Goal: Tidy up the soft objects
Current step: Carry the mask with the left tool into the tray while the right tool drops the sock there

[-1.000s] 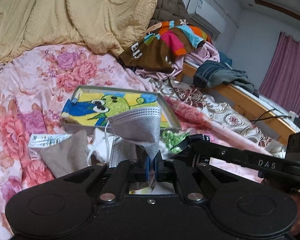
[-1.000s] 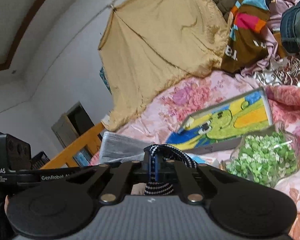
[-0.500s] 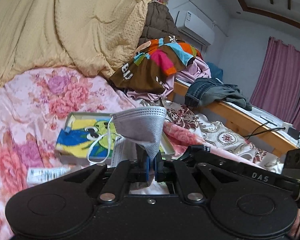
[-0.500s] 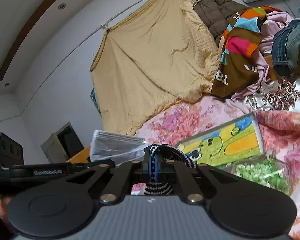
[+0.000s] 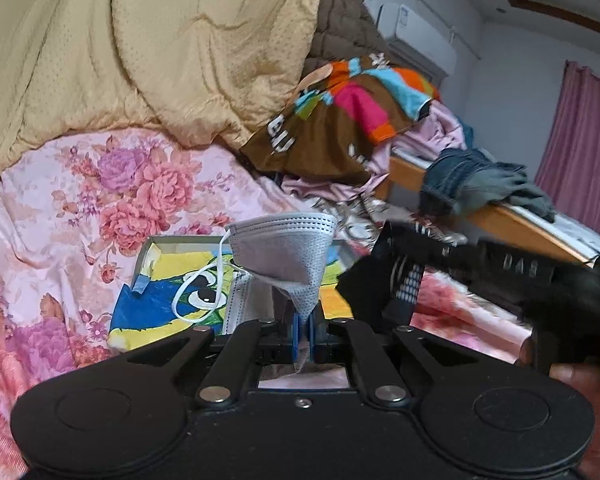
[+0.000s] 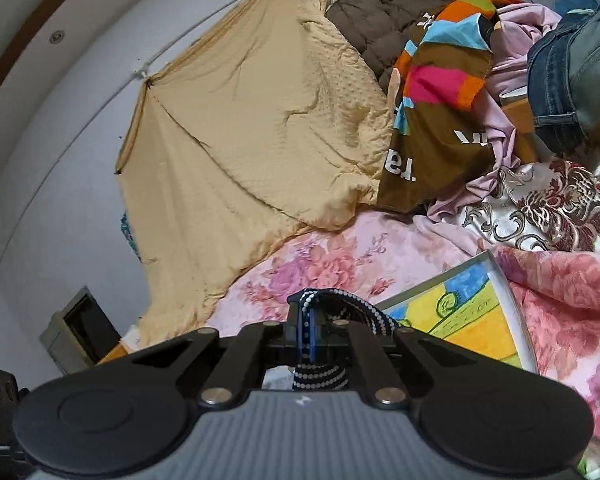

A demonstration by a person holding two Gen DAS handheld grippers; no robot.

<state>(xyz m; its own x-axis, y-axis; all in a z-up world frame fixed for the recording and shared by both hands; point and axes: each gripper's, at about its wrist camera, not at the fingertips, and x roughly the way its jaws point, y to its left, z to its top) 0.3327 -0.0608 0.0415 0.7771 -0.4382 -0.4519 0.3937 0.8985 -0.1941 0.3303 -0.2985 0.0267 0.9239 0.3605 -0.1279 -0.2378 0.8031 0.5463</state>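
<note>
A: Grey face mask point(image 5: 288, 252): matt, finely perforated nonwoven cloth. Yellow quilt point(image 5: 160, 52)?

B: Soft dimpled fabric, slight sheen. Dotted strap point(image 6: 332, 304): woven cloth; bed rail point(image 5: 512, 220): smooth wood.

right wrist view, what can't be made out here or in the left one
- Right wrist view: dotted strap, its lower part hidden behind the right hand-held gripper.
- Left wrist view: right hand-held gripper blurred; mask tip hidden between the left hand-held gripper fingers.
</note>
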